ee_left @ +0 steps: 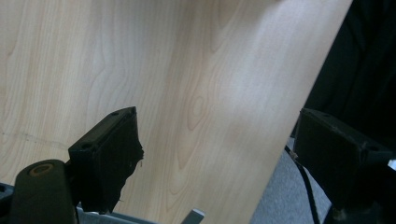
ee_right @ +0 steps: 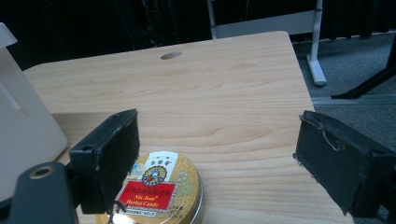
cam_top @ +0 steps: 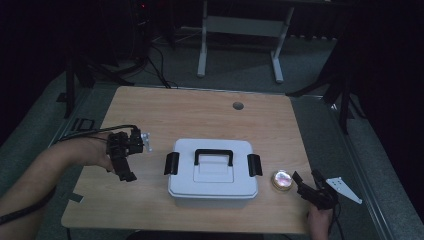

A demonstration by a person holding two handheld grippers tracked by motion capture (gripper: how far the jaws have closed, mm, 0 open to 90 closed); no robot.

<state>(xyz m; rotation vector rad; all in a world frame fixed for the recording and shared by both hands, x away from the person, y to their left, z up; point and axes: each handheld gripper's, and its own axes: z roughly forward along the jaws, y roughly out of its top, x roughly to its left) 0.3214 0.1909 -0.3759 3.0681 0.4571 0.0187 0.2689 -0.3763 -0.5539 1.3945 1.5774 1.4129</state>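
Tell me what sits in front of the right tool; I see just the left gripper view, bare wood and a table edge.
Observer: A round gold candy tin with a red label lies on the light wooden table, just ahead of the right tool.
Operator: Say whether the tool grips it.
Observer: No. Its jaws stand wide apart, and the tin sits low by one jaw, not clamped.
Operator: Name what lies between the two tools.
Observer: A white plastic box with a black handle and black side latches, lid shut, at mid-table.
Operator: Place my left tool against it.
Observer: The left tool hangs open on the box's left, apart from it.
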